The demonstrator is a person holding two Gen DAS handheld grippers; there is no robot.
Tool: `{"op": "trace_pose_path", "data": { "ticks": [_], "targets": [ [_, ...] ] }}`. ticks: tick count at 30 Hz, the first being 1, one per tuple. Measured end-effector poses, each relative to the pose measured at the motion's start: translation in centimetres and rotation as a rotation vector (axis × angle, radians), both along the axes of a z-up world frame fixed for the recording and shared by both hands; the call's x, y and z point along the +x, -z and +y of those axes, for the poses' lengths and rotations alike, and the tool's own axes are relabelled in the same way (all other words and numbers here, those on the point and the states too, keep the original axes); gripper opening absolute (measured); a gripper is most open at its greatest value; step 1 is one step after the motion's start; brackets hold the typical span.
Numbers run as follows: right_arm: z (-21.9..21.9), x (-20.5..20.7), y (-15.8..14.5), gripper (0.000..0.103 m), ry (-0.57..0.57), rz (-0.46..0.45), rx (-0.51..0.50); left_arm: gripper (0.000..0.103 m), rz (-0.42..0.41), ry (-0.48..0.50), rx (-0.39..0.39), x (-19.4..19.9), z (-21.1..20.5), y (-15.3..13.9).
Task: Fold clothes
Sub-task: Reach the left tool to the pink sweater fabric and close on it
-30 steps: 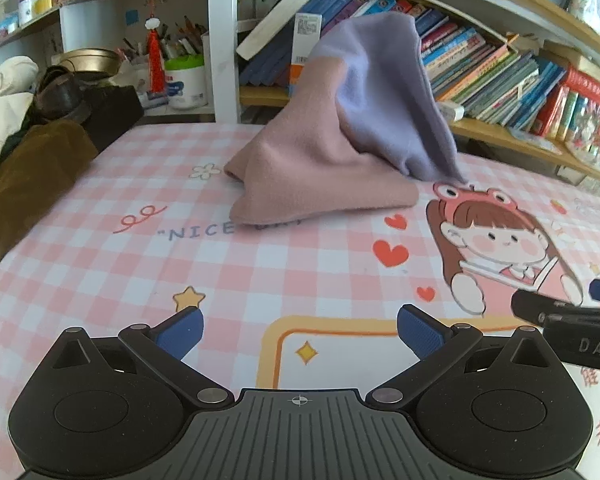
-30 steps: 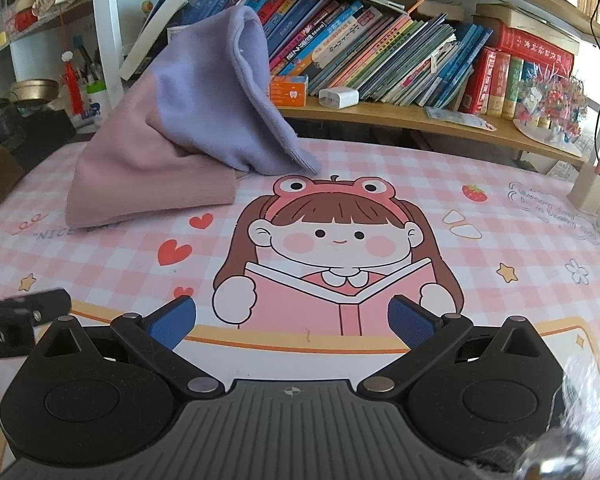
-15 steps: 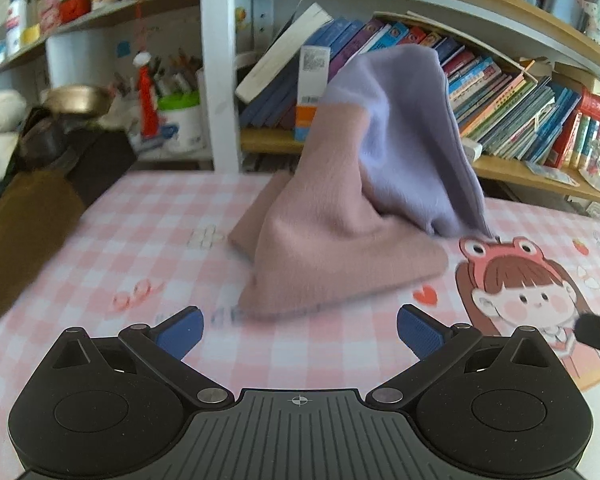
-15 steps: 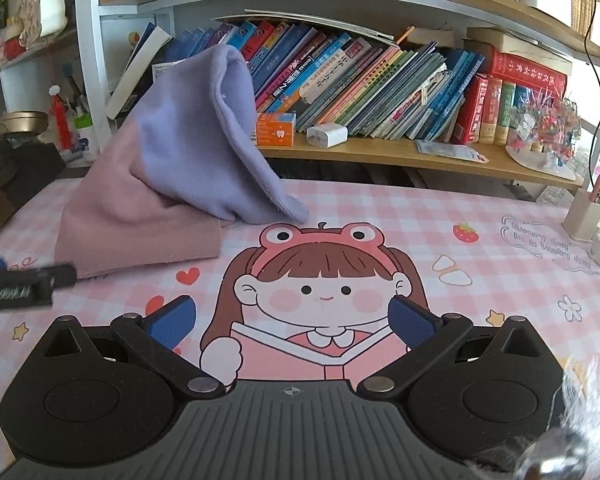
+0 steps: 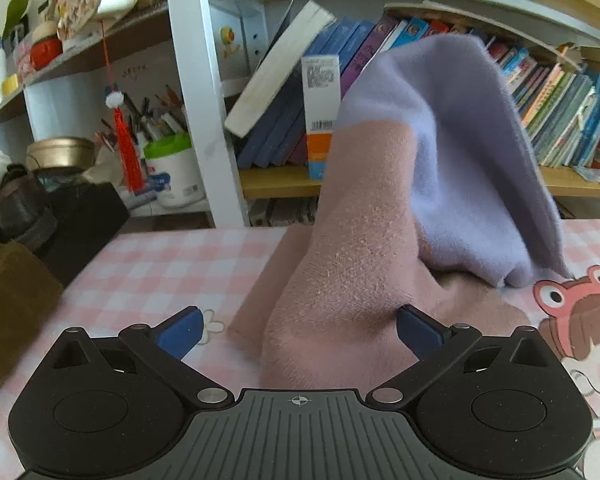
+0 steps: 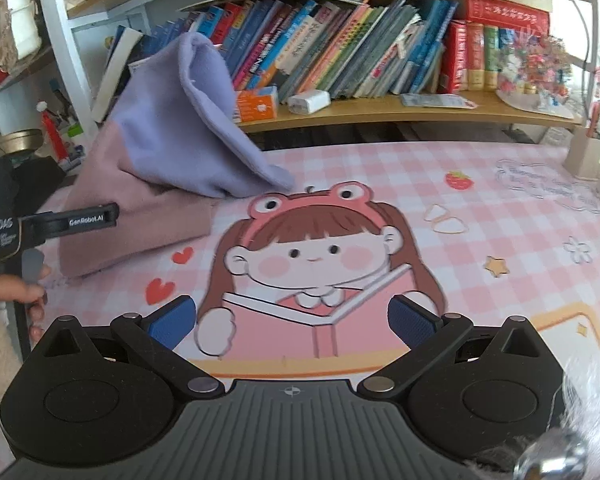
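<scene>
A: Where is the garment [image 5: 352,280]?

B: Heaped on the pink checked desk [image 5: 172,264], its lilac half propped up against the bookshelf [image 6: 380,108]. The left tongs [image 5: 298,326] are spread wide and empty, with the pink fold bulging between the blue pads. Whether a pad already touches the cloth I can't quite tell; the fisheye bends that edge.

A: And the other hand?

B: The right tongs [image 6: 292,322] gape open too, holding nothing, hovering over the cartoon girl print [image 6: 312,256], well apart from the garment.

A: What might go wrong?

B: If the left tongs close here, they would likely bite several layers at once, so the heap would drag rather than spread. Pulling could also sweep the lilac part along the leaning books [image 5: 284,80].

A: Anything else in the way?

B: A pen tub [image 5: 172,172] and a red tassel [image 5: 126,148] sit at the back left, and dark clutter [image 5: 80,224] crowds the desk's left edge.
</scene>
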State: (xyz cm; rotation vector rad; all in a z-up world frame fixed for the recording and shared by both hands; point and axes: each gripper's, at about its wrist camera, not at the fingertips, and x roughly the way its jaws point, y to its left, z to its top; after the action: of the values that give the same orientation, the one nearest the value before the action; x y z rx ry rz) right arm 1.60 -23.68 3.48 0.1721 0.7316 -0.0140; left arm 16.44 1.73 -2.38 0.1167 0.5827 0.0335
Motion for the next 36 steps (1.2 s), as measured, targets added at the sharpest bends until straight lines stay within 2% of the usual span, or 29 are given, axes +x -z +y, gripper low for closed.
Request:
{"op": "trace_pose_path", "data": {
  "ticks": [4,8,10,12,13,14,15,17,20,26,30,36],
  "targets": [
    [-1.0,-0.7,-0.4,0.103,0.006,0.001,-0.004,0.103,0.039,-0.007,-0.021,0.9,-0.1,0.7],
    [-1.8,-0.8,-0.7,0.103,0.0,0.023,-0.007,0.102,0.084,-0.015,-0.097,1.1,0.3,0.7],
    [-2.2,-0.9,-0.8,0.103,-0.007,0.028,-0.005,0.088,0.093,0.006,-0.133,0.9,0.3,0.4],
    [-2.6,-0.9,-0.9,0.103,-0.012,0.016,-0.001,0.055,0.098,0.028,-0.131,0.5,-0.2,0.1],
    [-2.8,-1.0,-0.9,0.103,-0.023,0.011,0.005,0.047,0.098,0.03,-0.121,0.2,-0.6,-0.2],
    [-3.1,-1.0,-1.0,0.103,-0.033,0.005,0.012,0.029,0.096,0.03,-0.111,-0.1,-0.9,-0.4],
    [-3.4,-1.1,-1.1,0.103,-0.042,-0.001,0.021,0.016,0.094,0.034,-0.111,-0.6,-1.2,-0.8],
    [-3.9,-1.3,-1.3,0.103,-0.059,-0.018,0.047,0.008,0.086,0.046,-0.122,-1.5,-1.8,-1.6],
    [-4.7,-1.8,-1.6,0.102,-0.083,-0.04,0.085,0.008,0.051,0.084,-0.143,-3.9,-3.4,-3.5],
    [-7.1,-2.9,-1.6,0.102,-0.089,-0.058,0.126,0.008,-0.001,0.219,-0.154,-10.7,-7.1,-6.6],
    [-9.2,-4.0,-1.3,0.102,-0.102,-0.064,0.172,0.008,0.028,0.285,-0.166,-15.7,-9.0,-6.5],
    [-11.8,-5.5,-0.6,0.102,-0.147,-0.03,0.245,0.008,0.103,0.35,-0.102,-21.9,-12.0,-5.0]
  ]
}}
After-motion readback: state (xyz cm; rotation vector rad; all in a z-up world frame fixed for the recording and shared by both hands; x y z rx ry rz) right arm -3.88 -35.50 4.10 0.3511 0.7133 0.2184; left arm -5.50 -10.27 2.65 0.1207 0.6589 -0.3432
